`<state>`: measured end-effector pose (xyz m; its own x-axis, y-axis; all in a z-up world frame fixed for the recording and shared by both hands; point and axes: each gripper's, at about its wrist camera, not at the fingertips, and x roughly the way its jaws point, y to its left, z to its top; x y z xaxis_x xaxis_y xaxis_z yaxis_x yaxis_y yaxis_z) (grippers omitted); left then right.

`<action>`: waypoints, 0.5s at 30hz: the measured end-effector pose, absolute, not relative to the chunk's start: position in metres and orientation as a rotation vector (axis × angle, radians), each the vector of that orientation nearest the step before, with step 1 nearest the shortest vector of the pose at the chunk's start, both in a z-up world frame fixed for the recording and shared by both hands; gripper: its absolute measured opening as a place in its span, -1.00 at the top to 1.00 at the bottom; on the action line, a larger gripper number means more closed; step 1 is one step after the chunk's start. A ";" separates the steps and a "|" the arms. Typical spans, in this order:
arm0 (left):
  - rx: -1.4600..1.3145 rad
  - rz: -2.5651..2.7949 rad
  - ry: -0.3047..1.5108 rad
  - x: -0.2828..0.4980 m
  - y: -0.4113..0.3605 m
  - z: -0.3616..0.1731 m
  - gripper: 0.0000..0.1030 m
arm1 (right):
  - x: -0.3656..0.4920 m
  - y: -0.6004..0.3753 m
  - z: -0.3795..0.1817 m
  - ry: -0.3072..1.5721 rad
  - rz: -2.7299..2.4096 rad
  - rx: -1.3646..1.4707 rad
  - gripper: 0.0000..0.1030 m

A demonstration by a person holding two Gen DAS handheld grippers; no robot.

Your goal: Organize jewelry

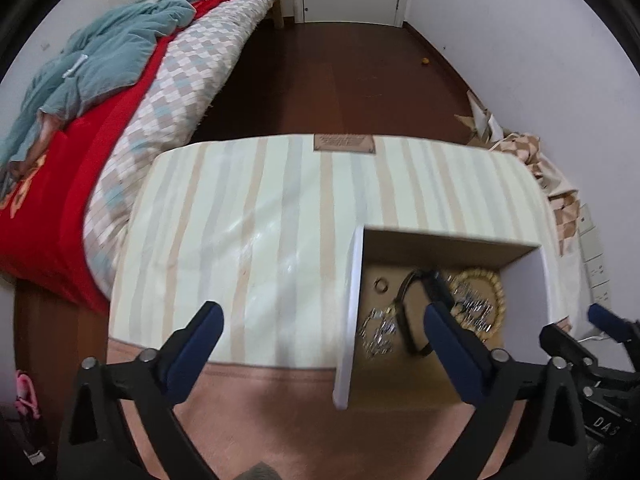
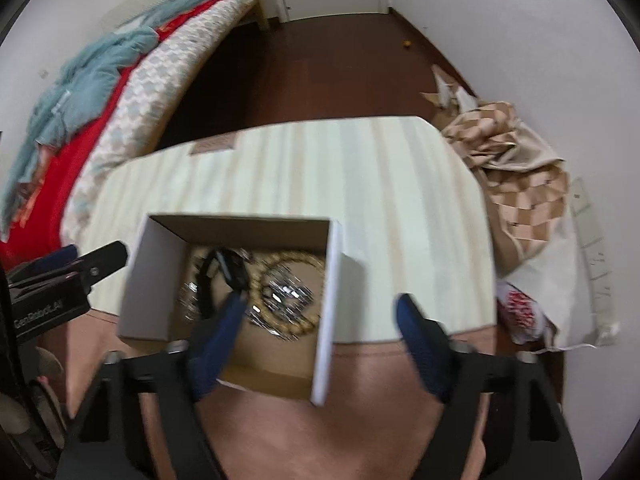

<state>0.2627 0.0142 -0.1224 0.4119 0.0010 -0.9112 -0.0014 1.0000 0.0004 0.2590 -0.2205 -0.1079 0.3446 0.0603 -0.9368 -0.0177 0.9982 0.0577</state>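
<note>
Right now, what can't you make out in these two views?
- Silver chains in the open white cardboard box: right wrist view blurred, piece count unclear.
- Box's near floor: both views, blue claw fingers cover it.
- Small ring: left wrist view, too small to identify.
- Black strap: ends hidden behind a finger.

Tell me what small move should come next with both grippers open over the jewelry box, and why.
Probably lift both grippers clear. The left gripper and right gripper stand open and hold nothing, while the beaded bracelet and black watch already lie inside the box.
</note>
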 end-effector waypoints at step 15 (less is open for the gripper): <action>0.027 0.018 1.098 0.192 0.003 -0.104 -1.00 | 0.195 -0.231 -0.086 1.188 -0.051 0.000 -0.97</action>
